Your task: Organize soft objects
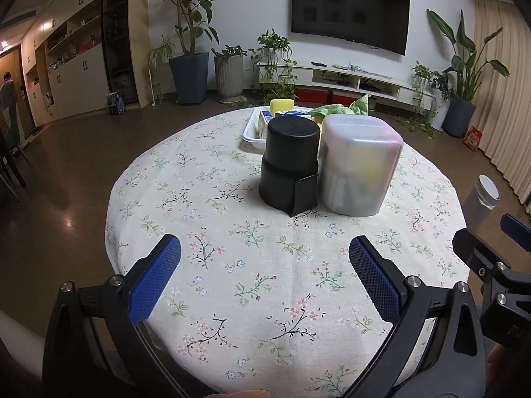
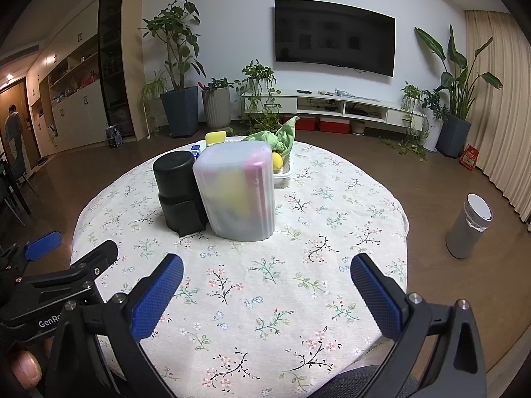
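A white tray (image 1: 249,136) at the far side of the round floral table (image 1: 252,265) holds a yellow sponge (image 1: 282,103), a green cloth (image 1: 338,107), small boxes and a yellow item. In front of it stand a black round container (image 1: 288,165) and a frosted translucent bin (image 1: 360,165) with coloured things inside. The bin (image 2: 237,192), the black container (image 2: 177,189), the tray (image 2: 285,174), the sponge (image 2: 215,137) and the cloth (image 2: 275,137) also show in the right wrist view. My left gripper (image 1: 265,278) is open and empty above the near table. My right gripper (image 2: 267,288) is open and empty beside it.
A grey cylindrical bin (image 2: 468,225) stands on the floor right of the table. Potted plants (image 1: 189,76), a TV (image 1: 348,11) and a low cabinet line the far wall. Chairs stand at the far left. A person is by the door at left.
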Motion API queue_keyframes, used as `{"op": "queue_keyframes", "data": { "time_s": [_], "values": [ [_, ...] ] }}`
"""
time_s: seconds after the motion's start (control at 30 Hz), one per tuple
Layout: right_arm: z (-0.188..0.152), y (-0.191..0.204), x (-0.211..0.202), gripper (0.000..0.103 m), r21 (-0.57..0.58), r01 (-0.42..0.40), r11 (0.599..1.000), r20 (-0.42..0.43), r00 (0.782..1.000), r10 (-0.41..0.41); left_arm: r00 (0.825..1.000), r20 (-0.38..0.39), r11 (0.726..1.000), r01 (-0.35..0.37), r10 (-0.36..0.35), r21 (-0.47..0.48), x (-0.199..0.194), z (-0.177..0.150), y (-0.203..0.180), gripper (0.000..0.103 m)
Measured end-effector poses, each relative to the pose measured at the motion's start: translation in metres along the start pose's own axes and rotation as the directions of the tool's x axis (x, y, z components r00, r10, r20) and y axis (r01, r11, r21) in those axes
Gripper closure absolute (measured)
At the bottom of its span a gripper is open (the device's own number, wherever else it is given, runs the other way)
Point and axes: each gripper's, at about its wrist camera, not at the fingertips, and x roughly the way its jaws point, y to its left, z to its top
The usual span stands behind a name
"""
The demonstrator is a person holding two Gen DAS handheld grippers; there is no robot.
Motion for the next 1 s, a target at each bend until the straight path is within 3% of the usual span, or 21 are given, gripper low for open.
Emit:
{"op": "queue_keyframes", "data": {
  "time_s": [1.0],
  "values": [
    [-0.0013,-0.0009,-0.0008,0.000,0.001,0.001,1.000,-0.003,1.000,-0.001,1.000,0.001,1.000,0.001,-0.001,0.008,-0.0007,0.0005,-0.0044,0.000]
  ]
}}
